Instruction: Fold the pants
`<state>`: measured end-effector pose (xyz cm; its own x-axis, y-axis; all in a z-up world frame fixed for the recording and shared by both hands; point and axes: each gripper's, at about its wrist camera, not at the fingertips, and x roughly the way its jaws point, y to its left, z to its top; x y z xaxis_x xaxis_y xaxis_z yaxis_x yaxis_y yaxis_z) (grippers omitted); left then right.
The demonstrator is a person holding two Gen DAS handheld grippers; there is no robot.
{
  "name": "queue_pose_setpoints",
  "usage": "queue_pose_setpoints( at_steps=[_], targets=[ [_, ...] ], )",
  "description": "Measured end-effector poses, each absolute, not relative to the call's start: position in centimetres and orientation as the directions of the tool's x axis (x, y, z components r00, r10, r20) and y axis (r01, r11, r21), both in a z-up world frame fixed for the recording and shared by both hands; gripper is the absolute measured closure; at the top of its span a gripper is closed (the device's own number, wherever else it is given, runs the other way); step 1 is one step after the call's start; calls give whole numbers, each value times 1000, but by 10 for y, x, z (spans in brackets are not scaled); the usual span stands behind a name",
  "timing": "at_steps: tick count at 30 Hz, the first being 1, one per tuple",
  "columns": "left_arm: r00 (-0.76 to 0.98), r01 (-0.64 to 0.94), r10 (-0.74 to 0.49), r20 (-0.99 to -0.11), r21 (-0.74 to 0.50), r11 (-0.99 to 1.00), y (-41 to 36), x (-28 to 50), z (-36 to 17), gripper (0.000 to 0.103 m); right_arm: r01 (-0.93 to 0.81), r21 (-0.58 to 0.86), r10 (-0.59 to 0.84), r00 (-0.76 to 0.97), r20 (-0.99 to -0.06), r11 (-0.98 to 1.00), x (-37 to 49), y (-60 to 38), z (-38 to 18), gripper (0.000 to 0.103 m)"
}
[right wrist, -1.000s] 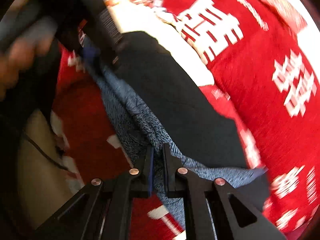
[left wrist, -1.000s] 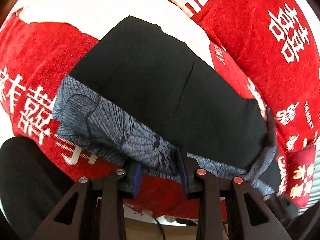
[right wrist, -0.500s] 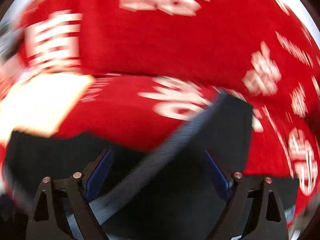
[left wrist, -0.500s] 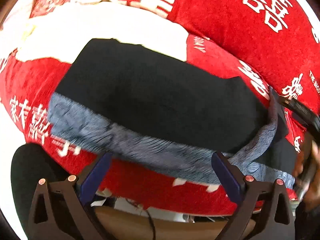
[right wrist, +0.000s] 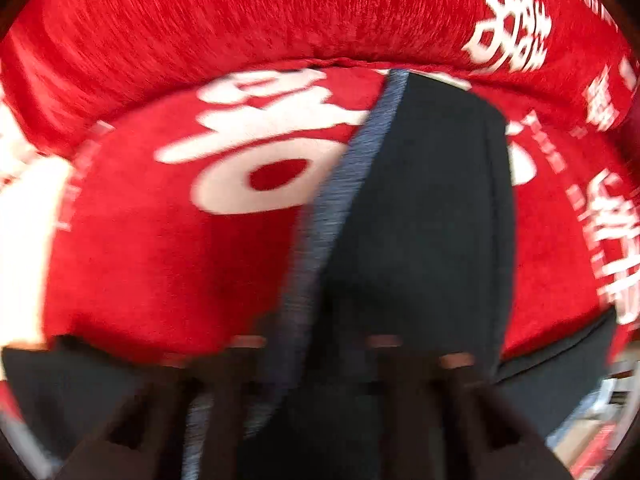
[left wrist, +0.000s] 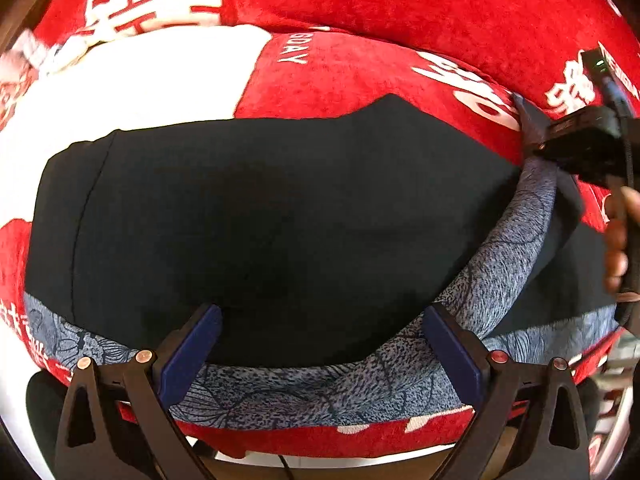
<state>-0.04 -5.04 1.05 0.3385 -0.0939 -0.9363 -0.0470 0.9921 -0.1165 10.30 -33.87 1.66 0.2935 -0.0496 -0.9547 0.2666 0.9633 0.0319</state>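
Note:
Black pants (left wrist: 260, 220) with a grey-blue patterned edge (left wrist: 320, 384) lie folded across a red blanket. My left gripper (left wrist: 320, 312) hangs open over the near edge, its blue pads (left wrist: 192, 352) wide apart and gripping nothing. The right gripper (left wrist: 576, 148) shows at the pants' right end, its tip on the raised grey band. In the blurred right wrist view the pants (right wrist: 420, 200) run away from me. There the grey band (right wrist: 352, 168) passes down between the closing jaws of my right gripper (right wrist: 316, 344).
The red blanket (left wrist: 360, 76) with white characters covers the soft surface, which rises into a cushion behind (right wrist: 280, 12). A person's hand (left wrist: 616, 248) holds the right gripper. A dark cable and a pale floor show below the near edge (left wrist: 288, 464).
The left gripper let go of the grey edge, opened wide and slid along the pants. The right gripper released, swung round to the pants' right end, opened, then closed on the grey band.

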Motion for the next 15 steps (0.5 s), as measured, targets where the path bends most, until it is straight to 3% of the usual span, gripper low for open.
queue_pose_setpoints(
  at_steps=[8,15],
  targets=[
    [377,42,-192,-906,-190,981,-62,-11,31,2,368,142,-62,492,-868,919,-29,-388,73,97],
    [340,202,-214,-916,-151,968,-115,-18,23,2,424,92,-110,429,-897,901,-113,-411,40,97]
  ],
)
